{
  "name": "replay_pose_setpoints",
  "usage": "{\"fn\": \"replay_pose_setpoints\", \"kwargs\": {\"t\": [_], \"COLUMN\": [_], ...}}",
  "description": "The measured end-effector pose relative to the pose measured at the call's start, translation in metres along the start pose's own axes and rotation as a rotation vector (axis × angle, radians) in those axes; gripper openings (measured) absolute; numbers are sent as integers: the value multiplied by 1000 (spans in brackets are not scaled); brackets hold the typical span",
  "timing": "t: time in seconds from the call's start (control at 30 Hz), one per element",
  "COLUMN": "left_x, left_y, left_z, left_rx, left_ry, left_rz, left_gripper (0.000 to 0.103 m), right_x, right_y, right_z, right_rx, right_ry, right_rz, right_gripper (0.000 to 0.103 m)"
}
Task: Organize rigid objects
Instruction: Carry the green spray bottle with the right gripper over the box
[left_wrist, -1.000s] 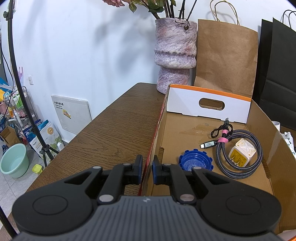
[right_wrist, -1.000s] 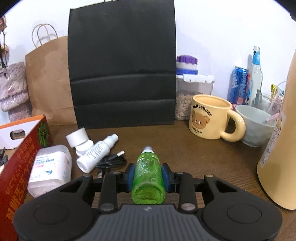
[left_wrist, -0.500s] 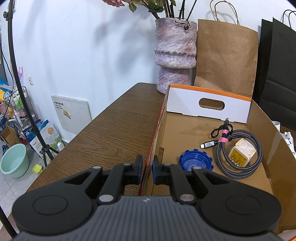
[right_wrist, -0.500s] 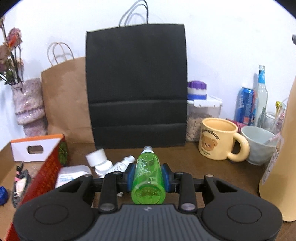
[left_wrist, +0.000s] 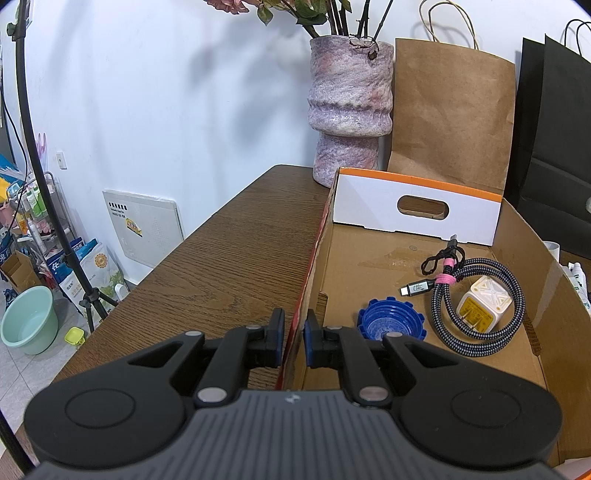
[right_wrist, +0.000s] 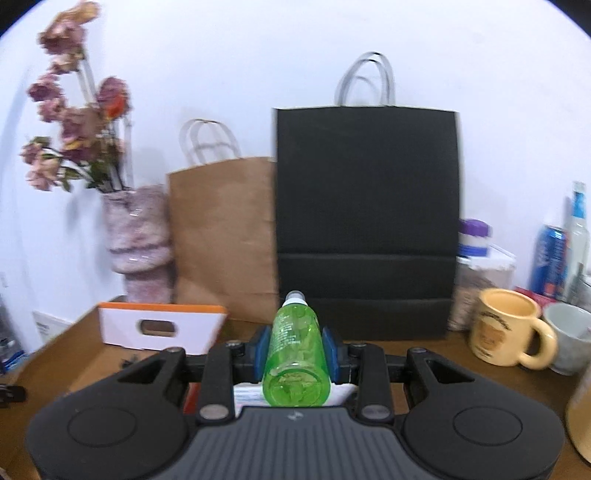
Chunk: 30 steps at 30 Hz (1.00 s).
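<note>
An open cardboard box (left_wrist: 413, 210) lies on the wooden table (left_wrist: 229, 258). Inside it are a blue ridged cap (left_wrist: 390, 325), a coiled braided cable (left_wrist: 443, 321) and a white charger plug (left_wrist: 484, 304). My left gripper (left_wrist: 294, 334) is shut on the box's left side wall near the front corner. In the right wrist view my right gripper (right_wrist: 295, 349) is shut on a green plastic bottle (right_wrist: 295, 369), held lengthwise with its white cap pointing away, up off the table. The box's white end wall (right_wrist: 122, 328) shows at the lower left of that view.
A purple vase (left_wrist: 349, 92) with dried flowers and a brown paper bag (left_wrist: 450, 122) stand behind the box. A black bag (right_wrist: 365, 221) stands at the wall. A yellow mug (right_wrist: 506, 325), grey bowl (right_wrist: 569, 336), blue can (right_wrist: 550, 266) and lidded jar (right_wrist: 476, 273) crowd the right.
My right gripper has risen and swung left with the green bottle; the small items on the table dropped out of sight and the box's end wall came into view. The left gripper kept still.
</note>
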<state>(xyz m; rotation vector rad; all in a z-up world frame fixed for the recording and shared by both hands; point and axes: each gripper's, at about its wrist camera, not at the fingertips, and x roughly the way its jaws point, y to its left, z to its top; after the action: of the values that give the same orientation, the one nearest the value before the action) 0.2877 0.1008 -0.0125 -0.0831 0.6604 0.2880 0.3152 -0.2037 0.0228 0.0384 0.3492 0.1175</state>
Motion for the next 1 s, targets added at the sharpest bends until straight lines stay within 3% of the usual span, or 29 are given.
{"fn": "replay_pose_setpoints", "kwargs": {"t": [0.6,1.0], "left_x": [0,-1], "left_y": [1,-1], "left_z": [2,2], "left_rx": [3,8], "left_ry": [-3,-7], "left_rz": [4,8], "left_gripper": [12,12], "right_x": [23,32], "right_y": [89,118], "right_z": [11,-1], "right_rx": [-131,-248], "right_ry": [44,116], "right_rz": [228,310], "right_gripper": [30,30]}}
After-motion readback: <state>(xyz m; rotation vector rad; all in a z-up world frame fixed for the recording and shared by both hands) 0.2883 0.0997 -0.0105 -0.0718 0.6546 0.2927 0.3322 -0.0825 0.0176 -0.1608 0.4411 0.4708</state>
